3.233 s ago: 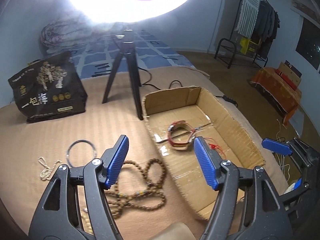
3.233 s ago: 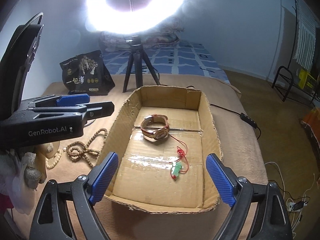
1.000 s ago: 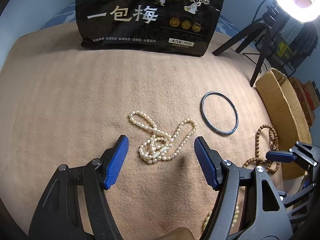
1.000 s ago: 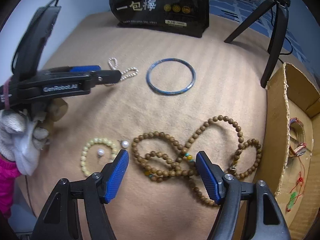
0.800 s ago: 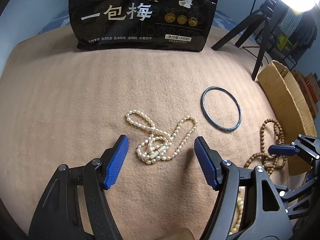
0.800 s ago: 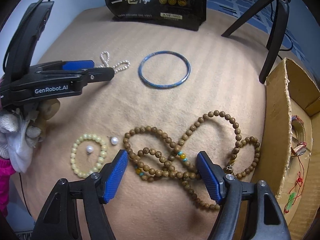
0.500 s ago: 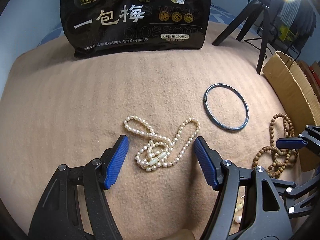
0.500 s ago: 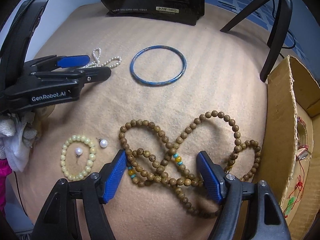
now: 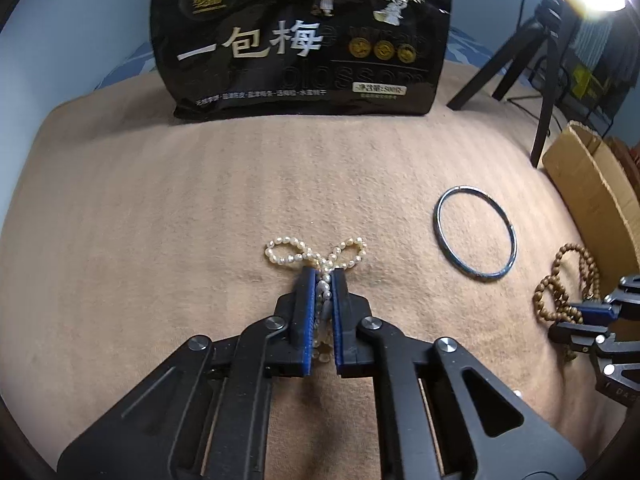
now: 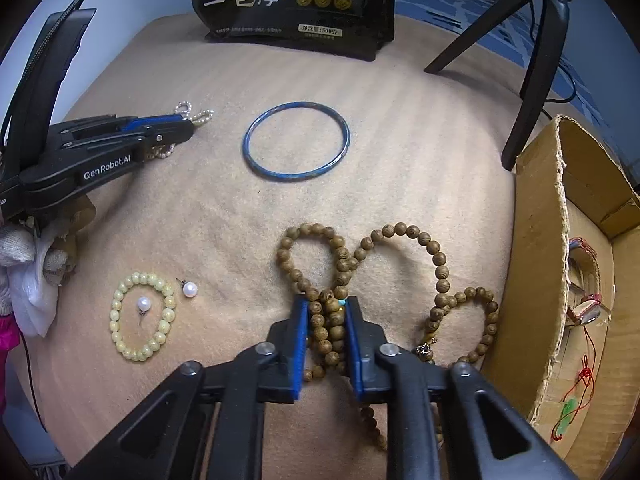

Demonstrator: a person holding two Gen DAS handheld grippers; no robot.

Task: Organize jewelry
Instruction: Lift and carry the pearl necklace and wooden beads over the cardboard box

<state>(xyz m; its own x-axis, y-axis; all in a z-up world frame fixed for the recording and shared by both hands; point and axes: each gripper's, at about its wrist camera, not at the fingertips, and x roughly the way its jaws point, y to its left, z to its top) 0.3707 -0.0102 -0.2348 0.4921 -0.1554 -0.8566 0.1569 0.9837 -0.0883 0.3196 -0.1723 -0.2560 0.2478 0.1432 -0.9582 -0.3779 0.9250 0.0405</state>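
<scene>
Your left hand-held gripper (image 9: 321, 280) is clamping the white pearl necklace (image 9: 316, 254) between its blue pads, with two small loops of pearls lying on the tan blanket (image 9: 160, 220) just past the fingertips. Your right hand-held gripper (image 10: 327, 308) is pinching a bunch of strands of the brown wooden bead necklace (image 10: 400, 240), whose loops are spreading out ahead and to the right on the blanket. The blue bangle (image 10: 296, 146) is lying flat between the two necklaces, touching neither. Near your left hand-held gripper, a pale yellow bead bracelet (image 10: 142, 318) is resting with one pearl earring (image 10: 143, 304) inside its ring and another pearl earring (image 10: 189, 289) just beside it. The cardboard box (image 10: 536, 280) is sitting at the right, holding a watch (image 10: 586, 304) and a red cord charm (image 10: 576, 396). A black snack bag (image 9: 304, 36) is standing at the far edge, with a tripod (image 10: 536, 60) to its right
</scene>
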